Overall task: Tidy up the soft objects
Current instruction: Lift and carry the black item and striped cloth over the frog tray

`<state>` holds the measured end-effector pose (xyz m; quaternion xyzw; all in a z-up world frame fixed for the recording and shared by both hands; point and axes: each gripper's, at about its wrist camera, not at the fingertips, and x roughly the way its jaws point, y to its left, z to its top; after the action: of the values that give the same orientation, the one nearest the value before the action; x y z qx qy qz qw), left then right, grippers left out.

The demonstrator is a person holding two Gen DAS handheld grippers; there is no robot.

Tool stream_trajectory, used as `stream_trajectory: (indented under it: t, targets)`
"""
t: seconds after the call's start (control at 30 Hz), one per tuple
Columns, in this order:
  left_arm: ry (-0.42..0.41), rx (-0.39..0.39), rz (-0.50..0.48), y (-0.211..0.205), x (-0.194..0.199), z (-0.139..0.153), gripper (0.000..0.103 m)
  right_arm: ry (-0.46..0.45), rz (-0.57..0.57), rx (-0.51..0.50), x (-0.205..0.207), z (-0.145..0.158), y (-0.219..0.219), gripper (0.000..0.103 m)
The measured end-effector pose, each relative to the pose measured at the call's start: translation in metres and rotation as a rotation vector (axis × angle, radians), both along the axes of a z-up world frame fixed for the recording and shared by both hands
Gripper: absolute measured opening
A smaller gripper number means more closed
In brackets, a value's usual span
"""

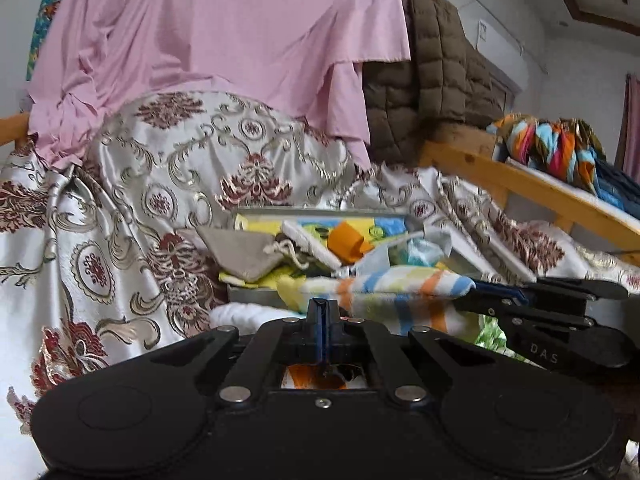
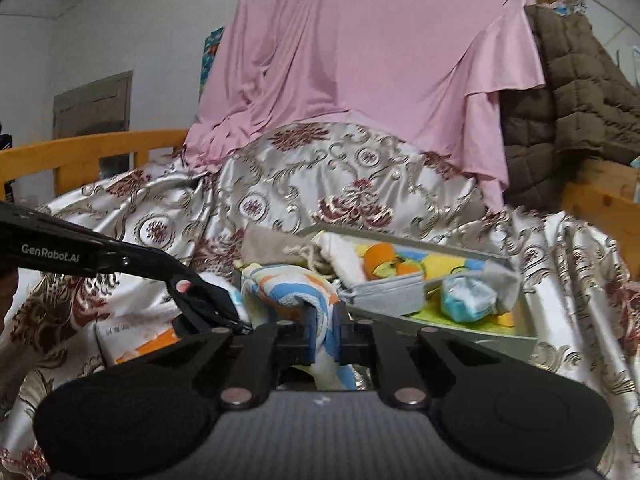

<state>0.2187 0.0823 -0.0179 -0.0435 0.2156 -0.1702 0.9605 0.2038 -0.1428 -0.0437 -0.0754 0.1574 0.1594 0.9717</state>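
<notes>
A striped towel in blue, orange, yellow and white hangs between both grippers in front of a grey tray. My left gripper is shut on the towel's near edge. My right gripper is shut on the same striped towel; in the left wrist view it comes in from the right, clamped on the towel's end. The tray holds a grey drawstring pouch, an orange cloth, white cloths and a light-blue bundle.
A patterned silver and maroon satin cover lies over the bed under the tray. A pink sheet and a brown quilted blanket hang behind. Wooden rails run on both sides. A colourful scarf lies at right.
</notes>
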Motion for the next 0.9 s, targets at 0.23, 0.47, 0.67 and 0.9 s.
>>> stream_trajectory:
  t: [0.23,0.47,0.67,0.9]
  targets:
    - [-0.078,-0.034,0.022,0.002,-0.018,0.025,0.000,-0.050,-0.028,0.017,-0.018,0.020,-0.010,0.008]
    - [-0.131,-0.029,0.005,-0.007,-0.041,0.055,0.000,-0.097,-0.037,0.012,-0.037,0.051,-0.018,0.008]
    - [-0.169,-0.010,-0.037,-0.030,-0.046,0.086,0.000,-0.113,-0.010,-0.017,-0.050,0.079,-0.022,0.008]
    - [-0.205,-0.031,-0.073,-0.047,-0.026,0.123,0.000,-0.091,0.011,-0.005,-0.042,0.109,-0.037,0.008]
